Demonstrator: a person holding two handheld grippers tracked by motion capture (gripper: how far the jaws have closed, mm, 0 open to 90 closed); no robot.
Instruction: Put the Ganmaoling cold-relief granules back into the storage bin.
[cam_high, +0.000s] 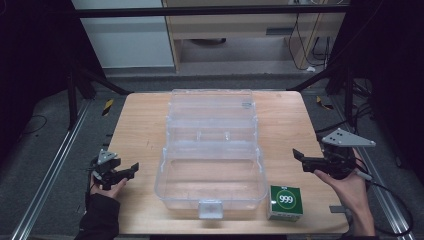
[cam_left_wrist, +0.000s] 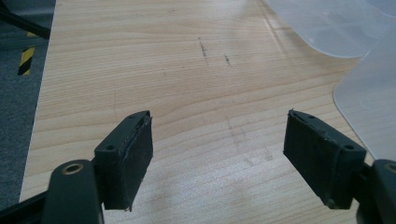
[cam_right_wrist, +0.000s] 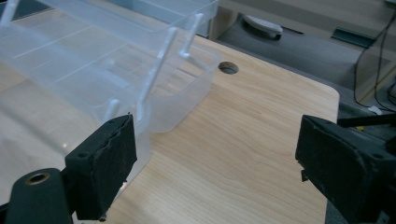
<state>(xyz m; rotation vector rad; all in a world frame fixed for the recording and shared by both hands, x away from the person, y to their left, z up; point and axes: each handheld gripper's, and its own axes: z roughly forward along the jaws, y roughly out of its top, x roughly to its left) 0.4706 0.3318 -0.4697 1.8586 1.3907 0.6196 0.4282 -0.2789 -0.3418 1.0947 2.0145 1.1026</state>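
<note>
A clear plastic tiered box (cam_high: 163, 176) stands open in the middle of the wooden table (cam_high: 140, 125), its trays stepped back and bare. A green carton marked 999 (cam_high: 285, 201) sits by the box's front right corner. My left gripper (cam_high: 131, 170) is held at the table's left edge, aimed toward the box. In the left gripper view it (cam_left_wrist: 219, 158) is open over bare wood, with the box's corner (cam_left_wrist: 369, 93) at the right. My right gripper (cam_high: 301, 159) hovers at the table's right side above the carton. In the right gripper view it (cam_right_wrist: 217, 163) is open with nothing between its pads, and the box's wall (cam_right_wrist: 93, 70) lies to the left.
A round hole (cam_right_wrist: 228, 67) pierces the tabletop near the far corner. Metal rails (cam_high: 55, 165) run along the floor on both sides. A cabinet (cam_high: 250, 30) and cables stand beyond the far edge. Bare wood lies on either side of the box.
</note>
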